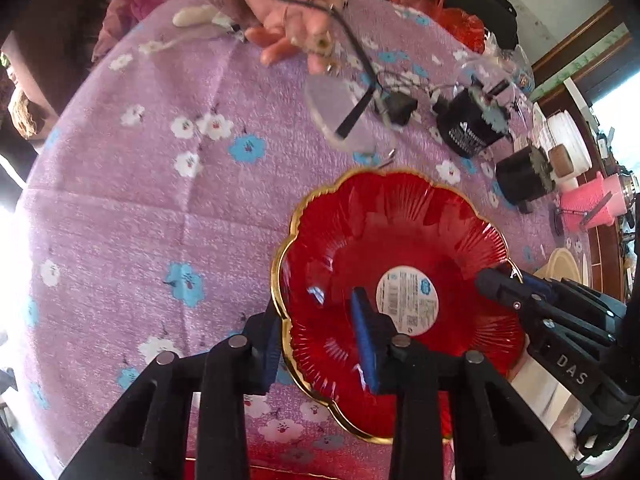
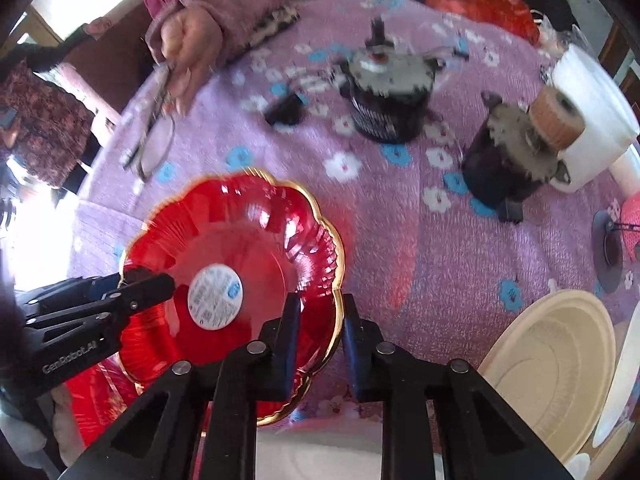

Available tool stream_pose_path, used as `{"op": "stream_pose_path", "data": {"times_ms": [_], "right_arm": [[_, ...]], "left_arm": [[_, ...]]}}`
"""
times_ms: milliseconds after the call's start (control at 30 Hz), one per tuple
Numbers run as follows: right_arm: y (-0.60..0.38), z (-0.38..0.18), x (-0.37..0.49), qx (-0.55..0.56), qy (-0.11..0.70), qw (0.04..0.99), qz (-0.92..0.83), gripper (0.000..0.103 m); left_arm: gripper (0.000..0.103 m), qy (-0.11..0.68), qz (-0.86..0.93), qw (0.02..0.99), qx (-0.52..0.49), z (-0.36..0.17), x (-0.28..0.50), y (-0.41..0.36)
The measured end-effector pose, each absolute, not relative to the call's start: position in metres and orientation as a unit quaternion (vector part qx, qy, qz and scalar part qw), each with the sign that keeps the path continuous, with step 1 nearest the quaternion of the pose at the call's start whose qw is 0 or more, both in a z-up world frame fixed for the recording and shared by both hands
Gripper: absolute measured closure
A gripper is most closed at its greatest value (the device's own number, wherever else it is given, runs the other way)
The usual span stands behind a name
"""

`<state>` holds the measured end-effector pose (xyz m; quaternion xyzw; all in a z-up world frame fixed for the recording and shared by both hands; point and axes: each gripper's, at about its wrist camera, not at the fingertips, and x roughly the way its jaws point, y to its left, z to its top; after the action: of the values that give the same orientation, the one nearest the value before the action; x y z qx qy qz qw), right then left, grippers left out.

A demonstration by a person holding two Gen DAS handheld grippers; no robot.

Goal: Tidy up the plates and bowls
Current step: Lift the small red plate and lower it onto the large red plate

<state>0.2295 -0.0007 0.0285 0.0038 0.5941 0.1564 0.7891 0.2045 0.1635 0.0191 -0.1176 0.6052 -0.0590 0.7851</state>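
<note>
A red glass plate (image 1: 400, 232) with a scalloped gold rim and a white round sticker (image 1: 407, 301) in its middle sits over the purple floral tablecloth (image 1: 140, 208). My left gripper (image 1: 320, 344) is shut on the plate's near left rim, one blue pad inside the dish and one outside. My right gripper (image 2: 320, 340) is shut on the opposite rim of the same plate (image 2: 240, 232). Each wrist view shows the other gripper pinching the far edge: the right gripper (image 1: 500, 286) and the left gripper (image 2: 148, 282). More red glass (image 2: 92, 396) shows beneath the plate.
Another person's hand (image 1: 292, 8) holds a pair of glasses (image 1: 344, 116) over the far side of the table. Two black cylindrical motors (image 2: 388, 96) (image 2: 508, 160), a white tub (image 2: 596, 120), a red bag (image 2: 484, 4) and cream plates (image 2: 552, 368) stand to the right.
</note>
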Motion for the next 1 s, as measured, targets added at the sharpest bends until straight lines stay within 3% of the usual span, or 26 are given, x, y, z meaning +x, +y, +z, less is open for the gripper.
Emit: {"op": "stream_pose_path", "data": {"times_ms": [500, 1000], "right_arm": [[0.024, 0.083, 0.195, 0.013, 0.526, 0.828, 0.196, 0.082], [0.062, 0.118, 0.106, -0.006, 0.489, 0.840, 0.234, 0.082]], "left_arm": [[0.072, 0.542, -0.036, 0.826, -0.147, 0.069, 0.174, 0.206], [0.072, 0.491, -0.018, 0.852, -0.181, 0.104, 0.071, 0.249]]}}
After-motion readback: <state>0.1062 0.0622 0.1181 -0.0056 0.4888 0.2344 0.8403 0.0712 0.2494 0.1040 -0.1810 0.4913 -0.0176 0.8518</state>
